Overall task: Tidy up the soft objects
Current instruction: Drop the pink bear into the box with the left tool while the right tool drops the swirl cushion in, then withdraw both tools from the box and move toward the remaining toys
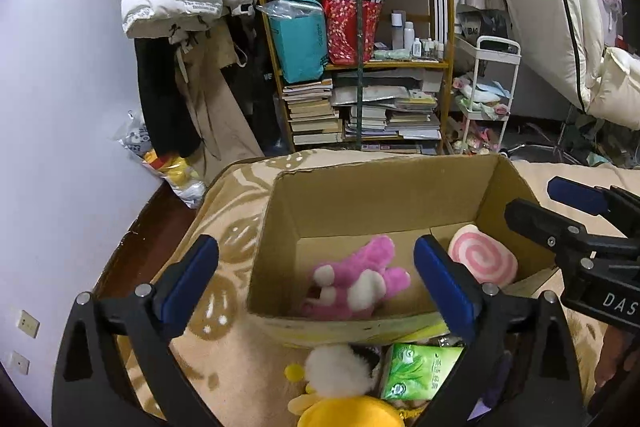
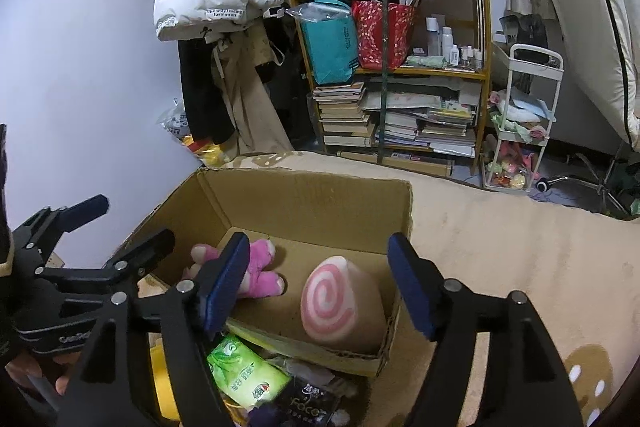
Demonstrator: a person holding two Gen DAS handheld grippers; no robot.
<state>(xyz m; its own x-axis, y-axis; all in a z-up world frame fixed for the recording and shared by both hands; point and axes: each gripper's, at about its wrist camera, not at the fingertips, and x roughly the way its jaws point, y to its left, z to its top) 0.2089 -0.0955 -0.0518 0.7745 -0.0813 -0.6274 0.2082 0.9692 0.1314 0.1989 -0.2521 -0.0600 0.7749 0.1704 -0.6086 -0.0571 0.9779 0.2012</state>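
Open brown cardboard box (image 1: 384, 195) on beige blanket (image 2: 500, 247) holds pink plush toy (image 1: 356, 279) and pink-swirl round cushion (image 2: 340, 303), apart. Left gripper (image 1: 316, 279) and right gripper (image 2: 320, 279) both released, empty, above box's near edge.

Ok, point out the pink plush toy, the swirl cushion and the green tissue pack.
pink plush toy (image 1: 356, 277), left wrist view, on its pink body.
swirl cushion (image 2: 340, 301), right wrist view, on its spiral face.
green tissue pack (image 1: 420, 371), left wrist view, on its front.

Brown cardboard box (image 1: 276, 227), pink-and-white plush (image 1: 356, 277), pink-swirl cushion (image 2: 340, 303), green tissue pack (image 1: 420, 371), blue-padded claws
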